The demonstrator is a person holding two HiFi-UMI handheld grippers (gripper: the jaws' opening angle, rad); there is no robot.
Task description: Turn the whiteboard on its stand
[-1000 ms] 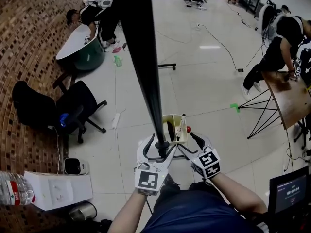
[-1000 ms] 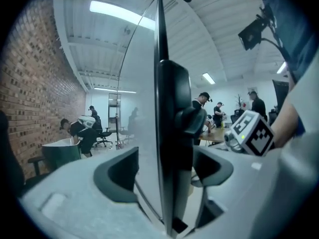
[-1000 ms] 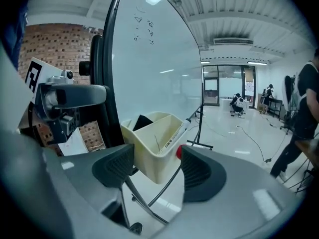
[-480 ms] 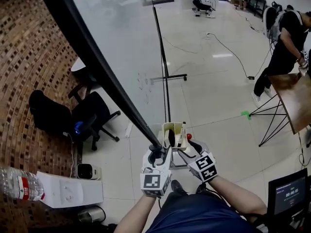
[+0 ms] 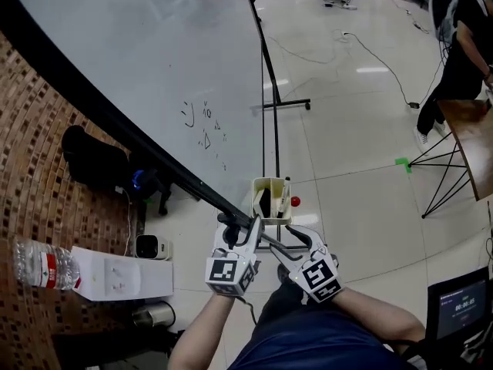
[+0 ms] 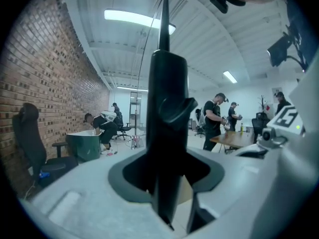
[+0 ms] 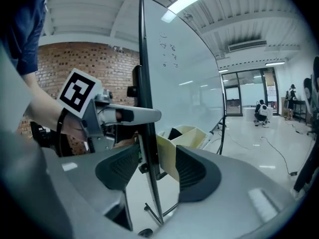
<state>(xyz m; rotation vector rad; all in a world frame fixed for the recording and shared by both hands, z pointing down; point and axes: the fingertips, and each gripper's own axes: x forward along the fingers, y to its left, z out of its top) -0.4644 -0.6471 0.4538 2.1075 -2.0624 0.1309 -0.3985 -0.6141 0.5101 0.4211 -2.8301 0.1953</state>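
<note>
The whiteboard (image 5: 154, 60) is tilted, its white face with faint scribbles filling the upper left of the head view. Its black frame (image 5: 154, 156) runs down to a corner by my grippers. My left gripper (image 5: 240, 228) is closing, and the black frame (image 6: 167, 108) fills the gap between its pads. My right gripper (image 5: 281, 241) is also closing; the board's edge (image 7: 147, 108) stands between its pads with gaps on both sides. A yellowish pen tray (image 5: 258, 199) hangs on the board just beyond the jaws. The black stand post (image 5: 269, 91) rises behind.
A water bottle (image 5: 38, 264) and a white box (image 5: 123, 272) lie at lower left by the brick wall. A black chair (image 5: 100, 160) stands behind the board. A wooden table (image 5: 474, 145) and a person (image 5: 462, 45) are at the right, with a cable (image 5: 385, 60) on the floor.
The board has swung from edge-on to showing its white face. The left jaws have closed on the frame and the right jaws have narrowed around the edge.
</note>
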